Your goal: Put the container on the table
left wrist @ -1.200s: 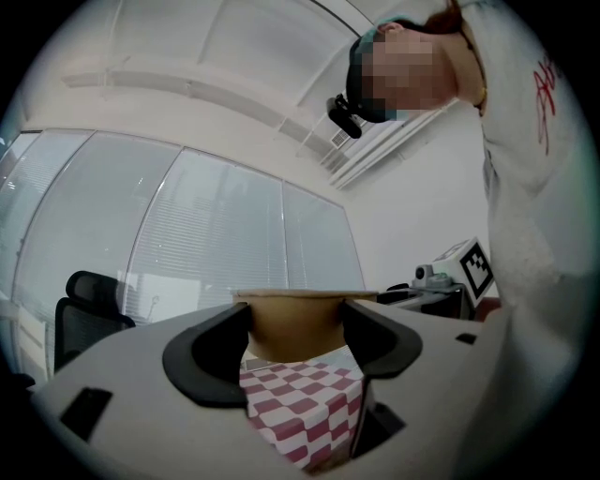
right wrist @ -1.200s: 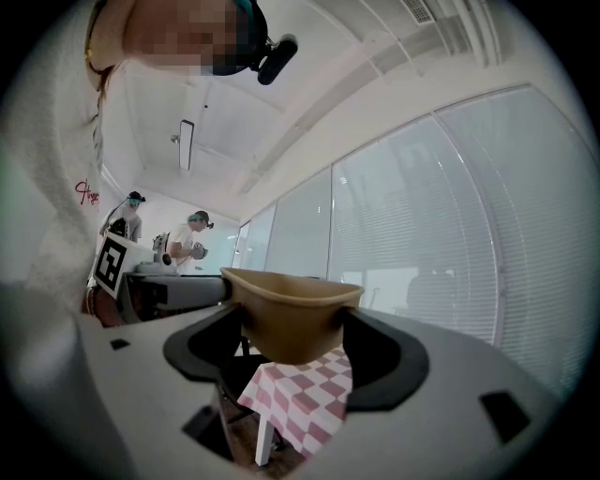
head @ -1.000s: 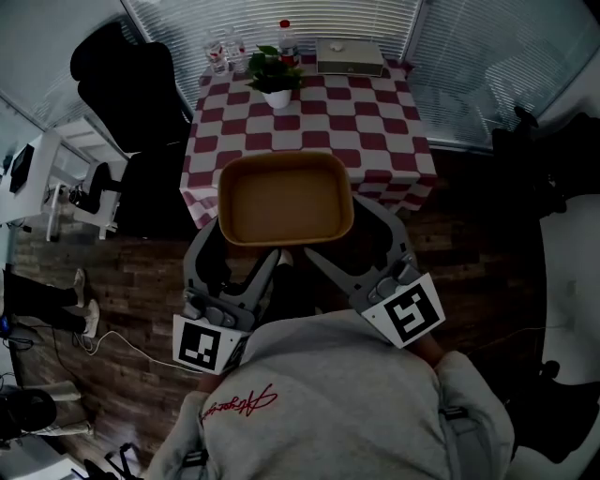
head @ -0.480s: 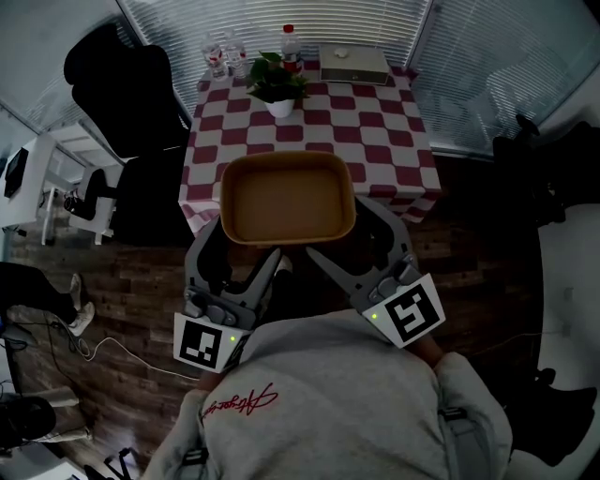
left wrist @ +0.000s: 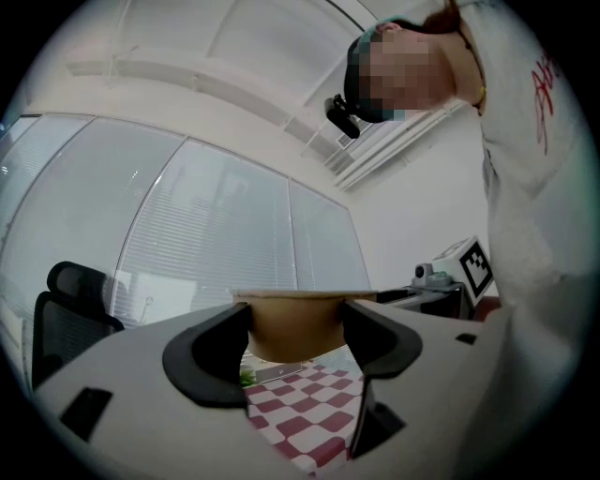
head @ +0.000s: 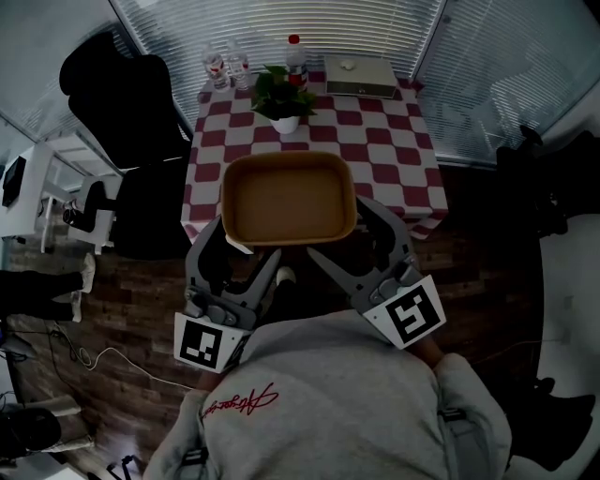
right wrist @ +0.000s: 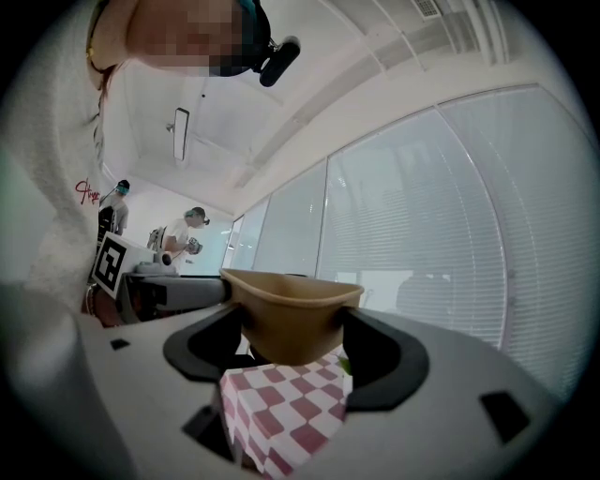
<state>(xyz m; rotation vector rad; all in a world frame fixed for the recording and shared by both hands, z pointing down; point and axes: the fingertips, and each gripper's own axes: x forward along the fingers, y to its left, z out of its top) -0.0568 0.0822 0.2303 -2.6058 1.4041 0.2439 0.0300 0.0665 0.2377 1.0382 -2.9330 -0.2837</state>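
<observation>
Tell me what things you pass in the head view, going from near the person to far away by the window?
grey sweatshirt → container → potted plant → red-capped bottle → window blinds

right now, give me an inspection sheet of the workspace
surface: table with a red and white checked cloth, near half bare
job's things: tan container, empty, held in the air at the table's near edge, not set down
clutter: plant, bottles and a flat box along the far side
grippers: left tongs and right tongs each shut on the container's near end
cables: white cable loose on the floor at left
surroundings: black chair left of the table, blinds behind
</observation>
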